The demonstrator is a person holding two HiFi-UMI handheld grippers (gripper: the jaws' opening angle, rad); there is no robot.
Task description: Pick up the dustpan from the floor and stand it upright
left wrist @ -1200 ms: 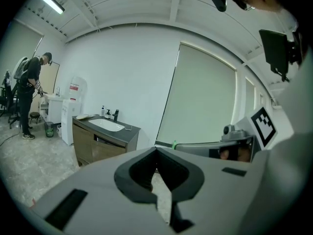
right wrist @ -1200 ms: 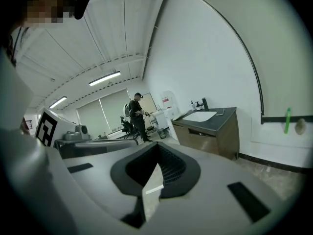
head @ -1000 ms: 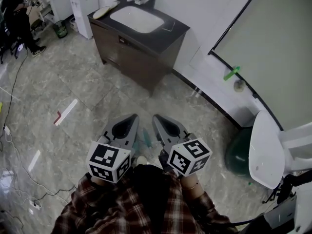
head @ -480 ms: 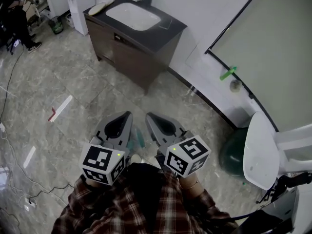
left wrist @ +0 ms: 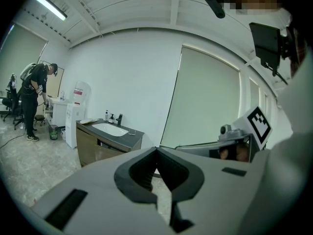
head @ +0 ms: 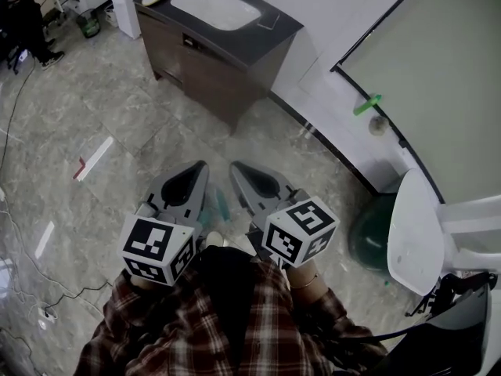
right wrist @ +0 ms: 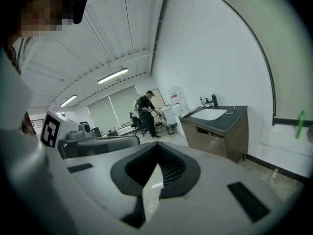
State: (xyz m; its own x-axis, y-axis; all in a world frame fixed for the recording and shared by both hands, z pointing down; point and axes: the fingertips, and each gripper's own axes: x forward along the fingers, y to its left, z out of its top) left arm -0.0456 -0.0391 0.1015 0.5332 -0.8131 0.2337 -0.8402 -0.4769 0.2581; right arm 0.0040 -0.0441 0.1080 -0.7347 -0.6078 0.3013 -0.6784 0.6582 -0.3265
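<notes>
Dustpan, perhaps the teal strip, between left gripper and right gripper, grey jaws clenched empty.

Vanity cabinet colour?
Dark brown cabinet under a dark grey top. It shows best in the head view.

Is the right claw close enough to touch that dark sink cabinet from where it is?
Probably not. The right claw, shut and empty, is held close to the person, and a stretch of floor separates it from the sink cabinet. Nothing blocks the way, though.
</notes>
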